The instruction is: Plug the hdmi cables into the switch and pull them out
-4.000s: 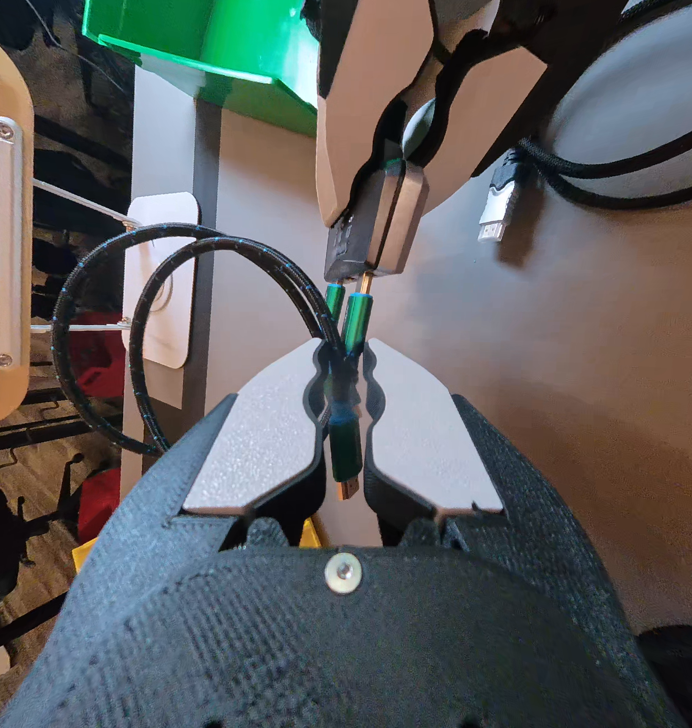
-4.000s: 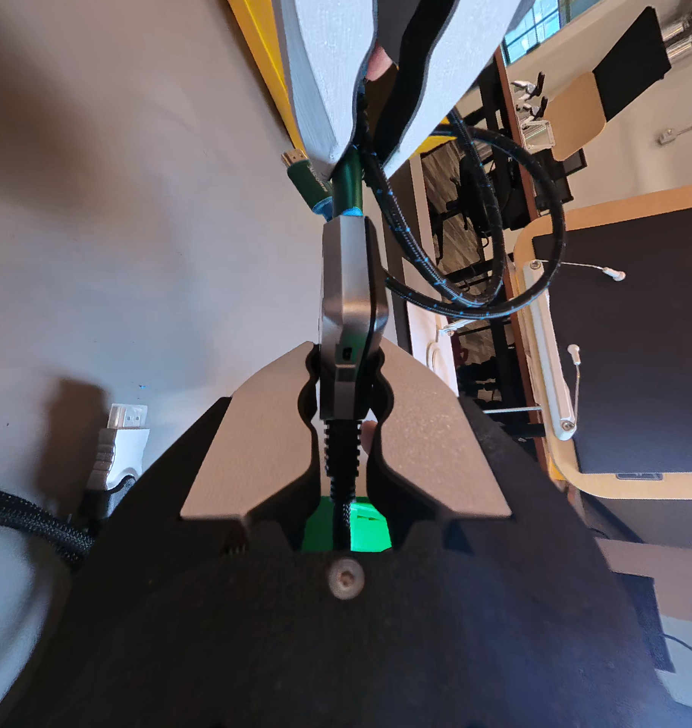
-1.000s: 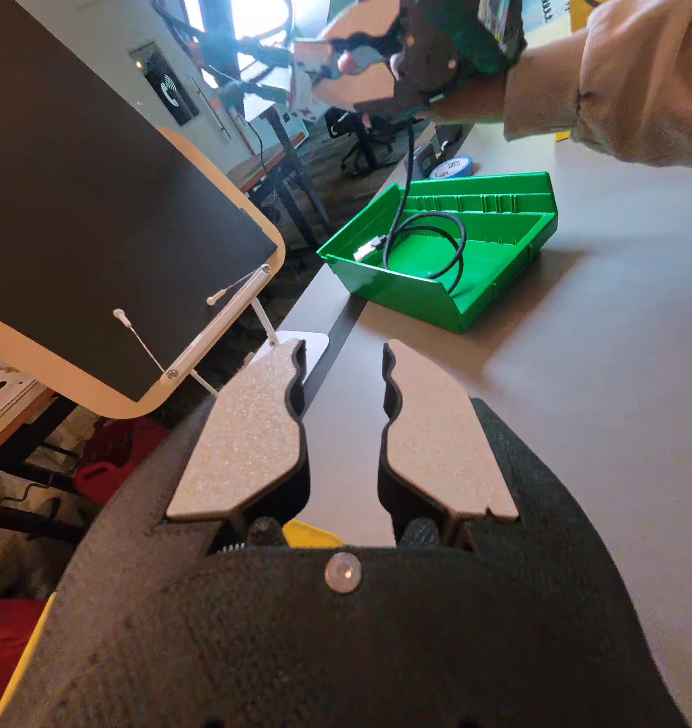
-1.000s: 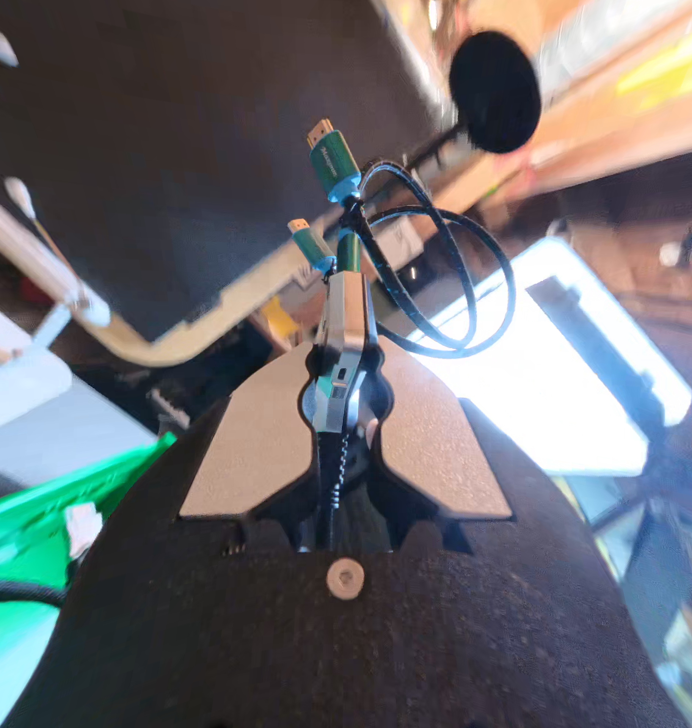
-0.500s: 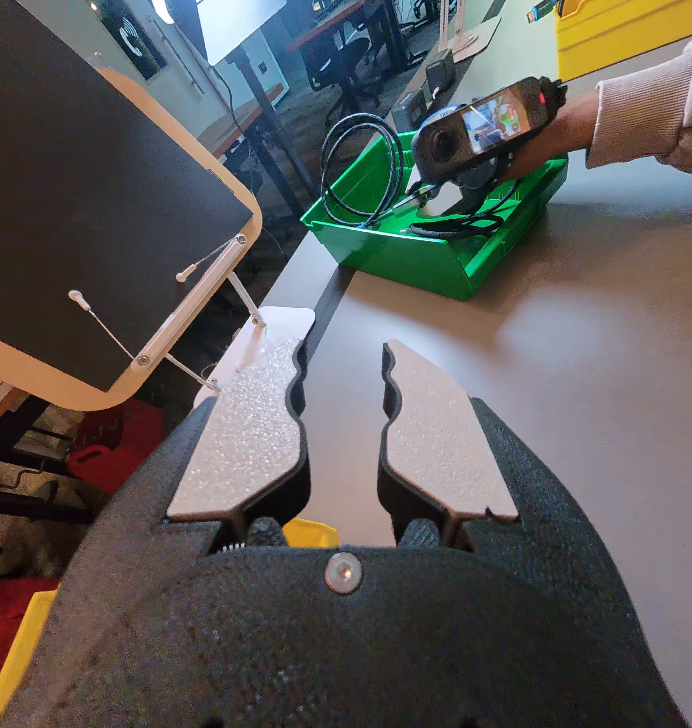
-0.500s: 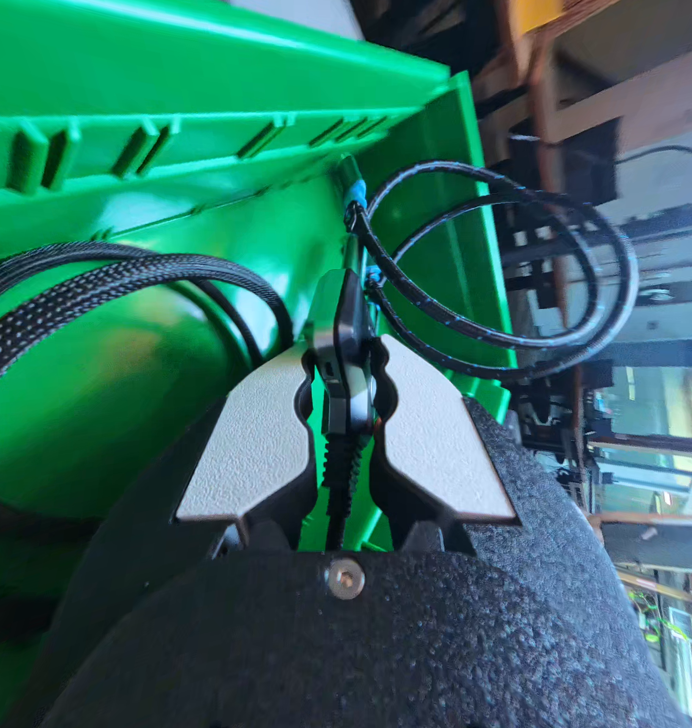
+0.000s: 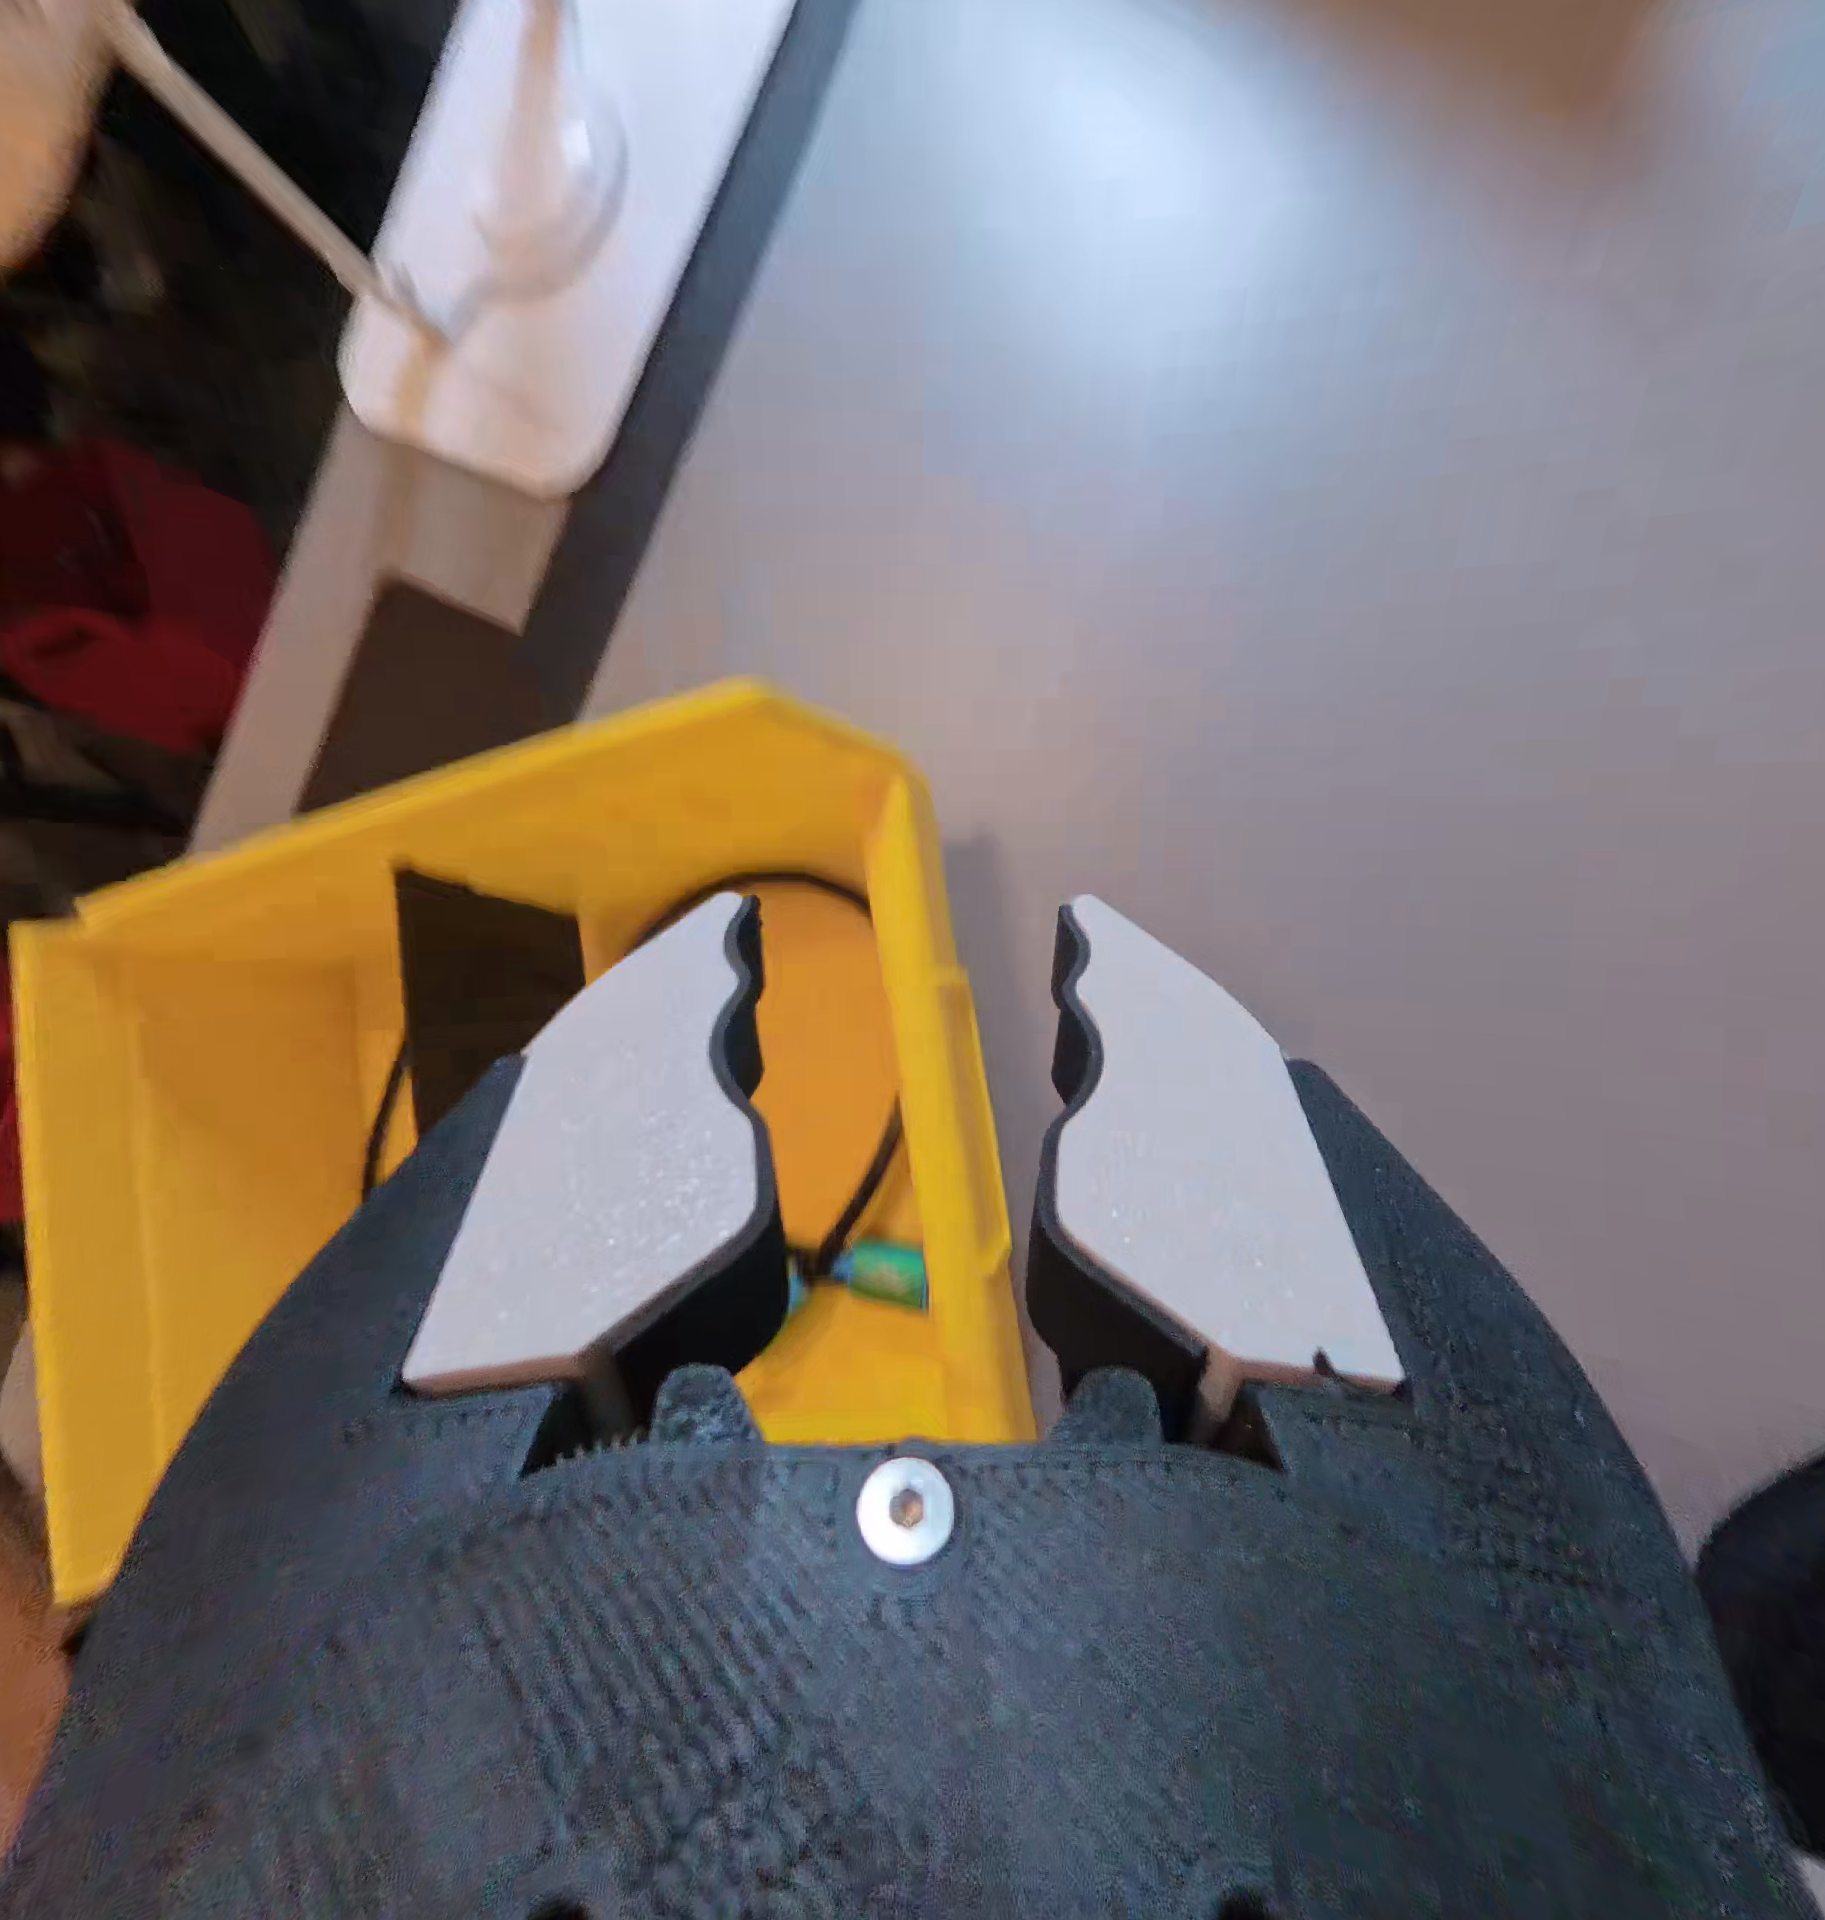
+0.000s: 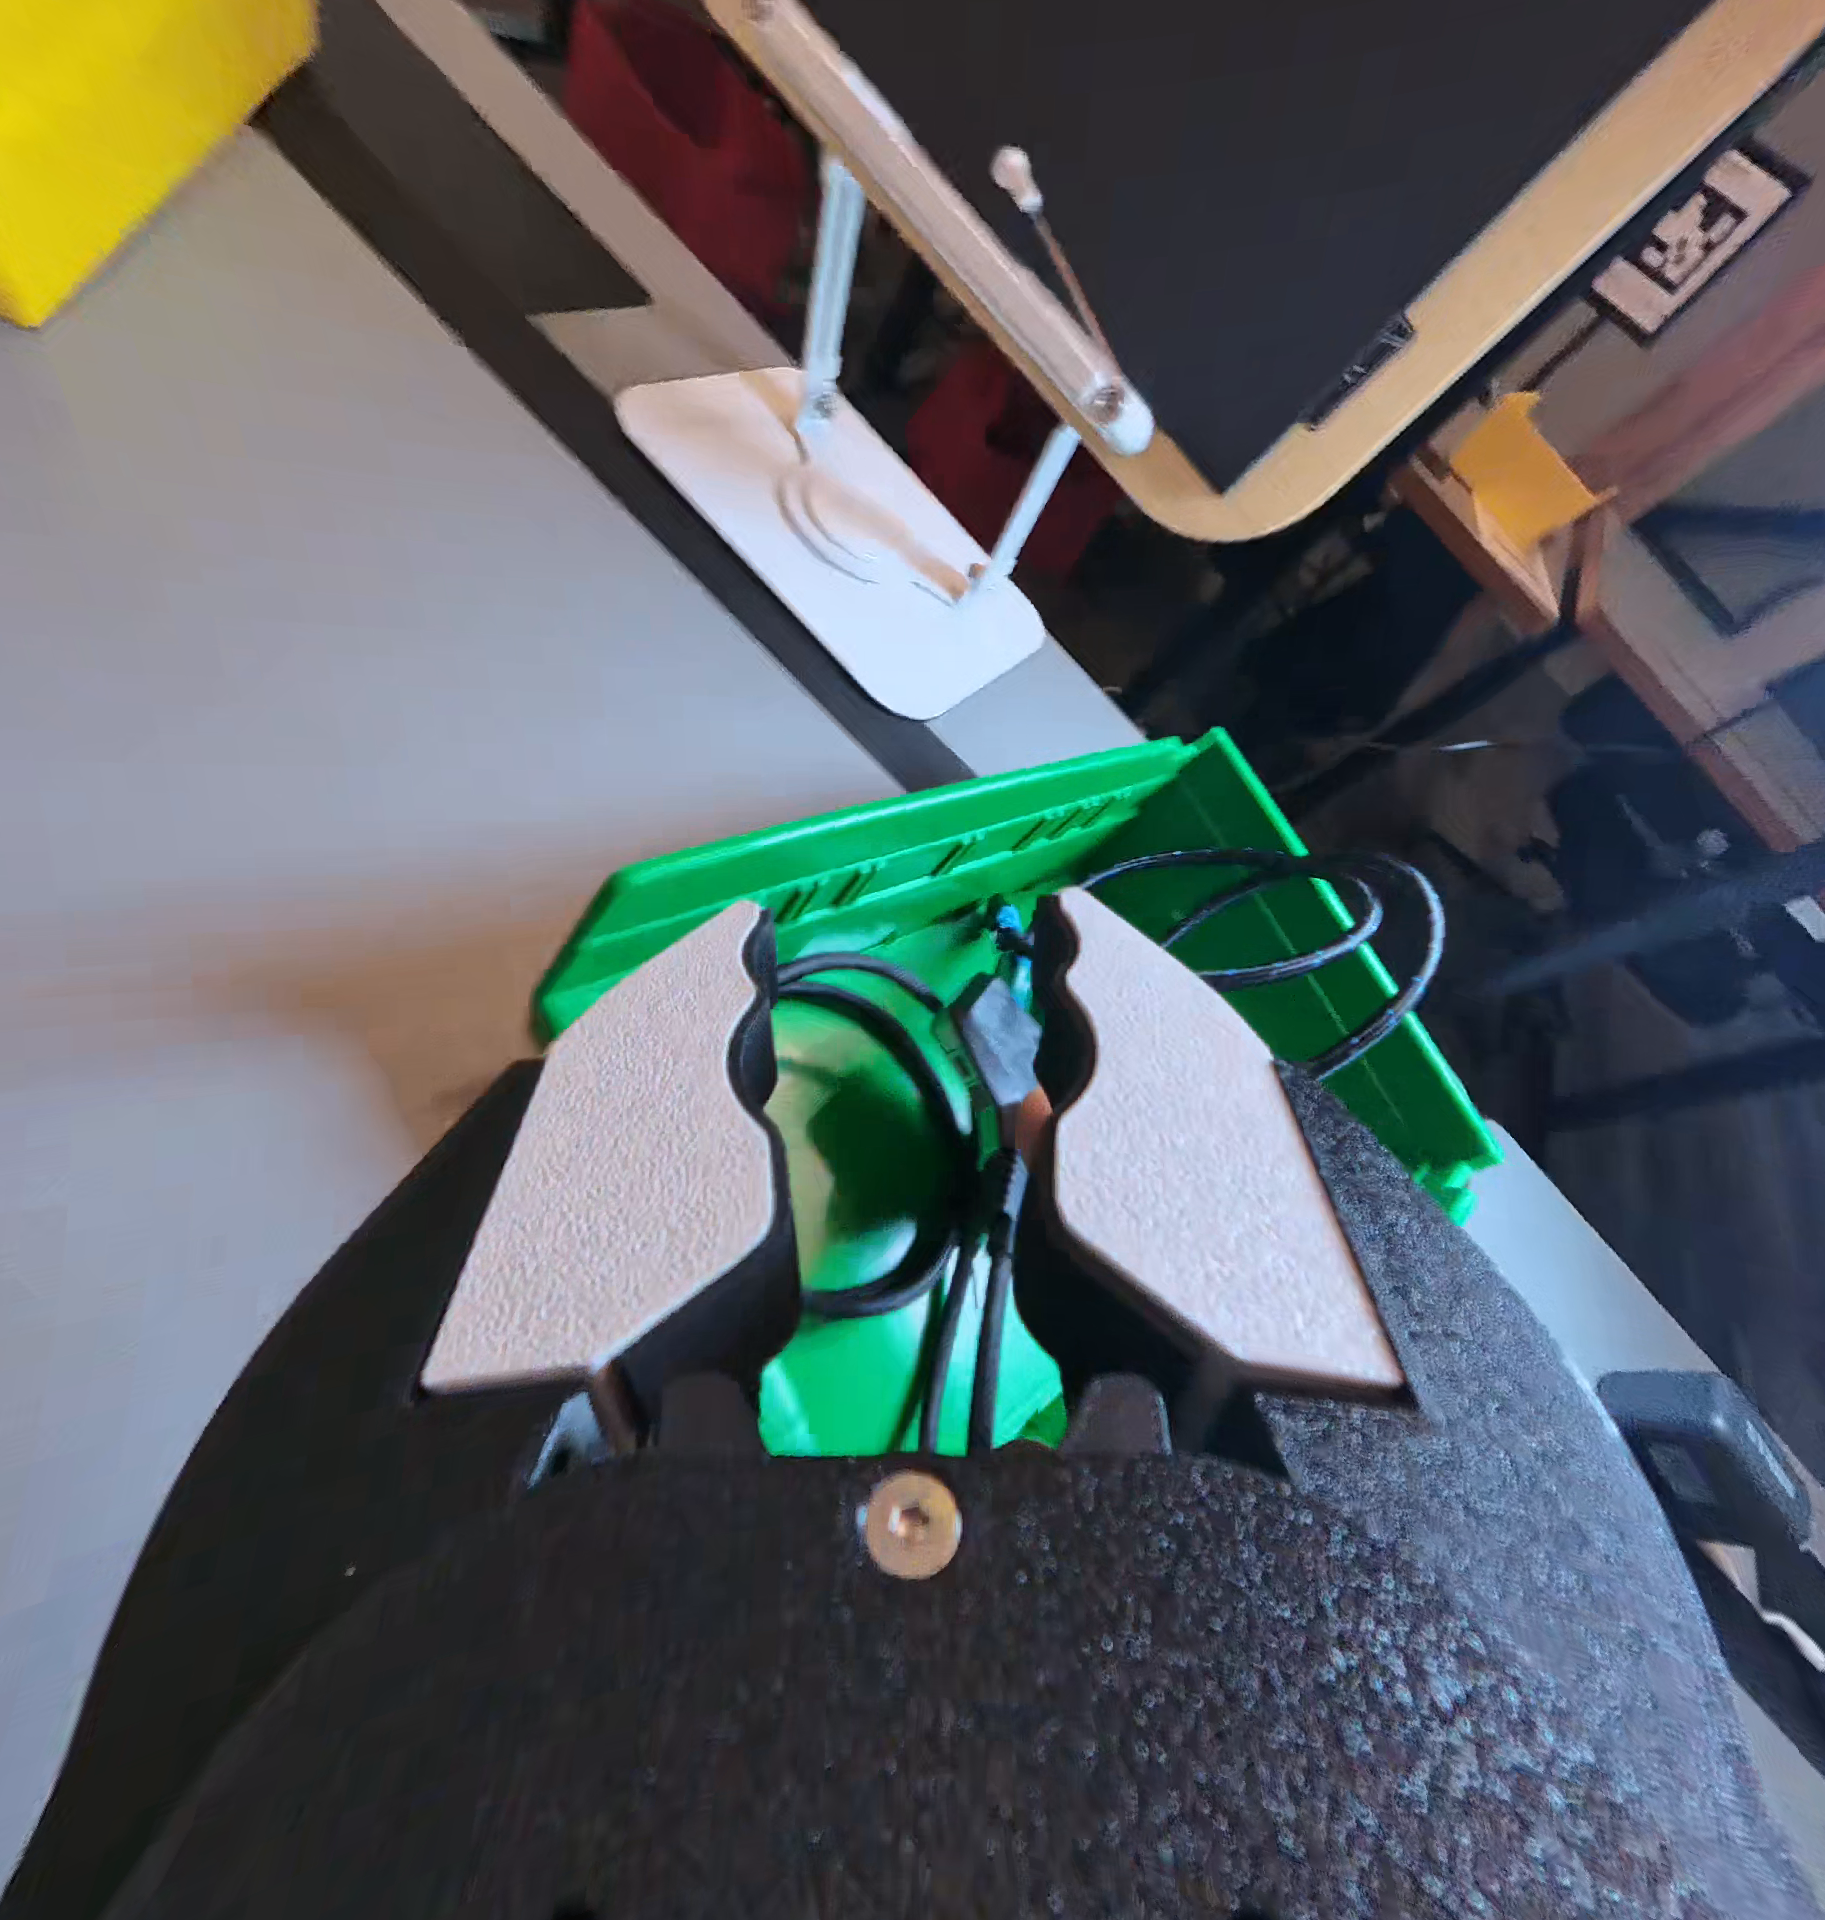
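Note:
In the right wrist view my right gripper [image 8: 908,920] is open above the green bin [image 8: 866,847]. The grey HDMI switch [image 8: 1001,1034] lies in the bin between my fingers, with its black cord and a looped black braided cable [image 8: 1292,935] still attached. In the left wrist view my left gripper [image 7: 903,914] is open and empty above the right wall of the yellow bin [image 7: 212,1122]. A green-ended HDMI plug [image 7: 882,1270] with a thin black cable [image 7: 877,1153] lies on the bin's floor. A black object [image 7: 482,987] stands inside it.
The grey table [image 7: 1303,520] stretches to the right of the yellow bin. A white stand base [image 8: 846,530] holds a tilted wood-framed black board [image 8: 1251,208] at the table's far edge. A yellow bin corner [image 8: 77,135] shows at the far left of the right view. Across from one pair of fingers to the other is roughly 35 cm. The green-ended HDMI plug [image 7: 882,1270] is closer to my left gripper, around 15 cm from its tips; the right tips are 50 cm off.
My right gripper has opened, let go of the switch in the green bin and risen. My left gripper has swung down over the yellow bin and opened wider.

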### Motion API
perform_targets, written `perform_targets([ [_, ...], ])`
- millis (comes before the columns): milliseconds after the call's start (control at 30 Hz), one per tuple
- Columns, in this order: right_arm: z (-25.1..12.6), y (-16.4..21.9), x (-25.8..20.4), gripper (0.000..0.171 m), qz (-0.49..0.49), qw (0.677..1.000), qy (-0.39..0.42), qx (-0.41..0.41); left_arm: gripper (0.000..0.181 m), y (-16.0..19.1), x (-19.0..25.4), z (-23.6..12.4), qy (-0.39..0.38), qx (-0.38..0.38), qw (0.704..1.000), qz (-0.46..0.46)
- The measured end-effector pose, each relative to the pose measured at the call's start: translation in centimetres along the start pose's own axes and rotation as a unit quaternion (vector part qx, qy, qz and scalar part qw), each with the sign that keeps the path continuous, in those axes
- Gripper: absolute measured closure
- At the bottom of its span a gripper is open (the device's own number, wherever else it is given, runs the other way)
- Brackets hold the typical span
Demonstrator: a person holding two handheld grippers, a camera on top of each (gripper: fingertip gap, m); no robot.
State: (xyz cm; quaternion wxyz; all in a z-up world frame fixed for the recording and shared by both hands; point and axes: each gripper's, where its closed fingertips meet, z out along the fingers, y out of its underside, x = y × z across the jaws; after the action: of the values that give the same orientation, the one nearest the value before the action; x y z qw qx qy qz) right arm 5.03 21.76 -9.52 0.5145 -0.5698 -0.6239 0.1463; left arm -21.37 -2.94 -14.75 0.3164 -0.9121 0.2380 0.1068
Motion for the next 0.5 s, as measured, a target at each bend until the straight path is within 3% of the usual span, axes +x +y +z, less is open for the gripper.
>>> perform_targets([
  [100,-2.6,2.9,-4.2,0.129,-0.056,0.996,-0.054,-0.043,0.122,5.8,1.5,1.0,0.036,-0.110,0.993,-0.001],
  [233,-4.5,8.3,-7.7,0.130,-0.111,0.983,-0.075,-0.124,0.124,11.0,1.5,2.7,0.018,-0.202,0.979,0.013],
  [433,-4.1,11.5,-6.6,0.130,-0.115,0.979,-0.024,-0.167,0.148,12.2,0.6,3.7,-0.022,-0.269,0.960,0.071],
  [500,-3.6,11.4,-6.1,0.129,-0.120,0.979,-0.011,-0.166,0.148,12.3,0.5,3.8,-0.036,-0.279,0.955,0.097],
])
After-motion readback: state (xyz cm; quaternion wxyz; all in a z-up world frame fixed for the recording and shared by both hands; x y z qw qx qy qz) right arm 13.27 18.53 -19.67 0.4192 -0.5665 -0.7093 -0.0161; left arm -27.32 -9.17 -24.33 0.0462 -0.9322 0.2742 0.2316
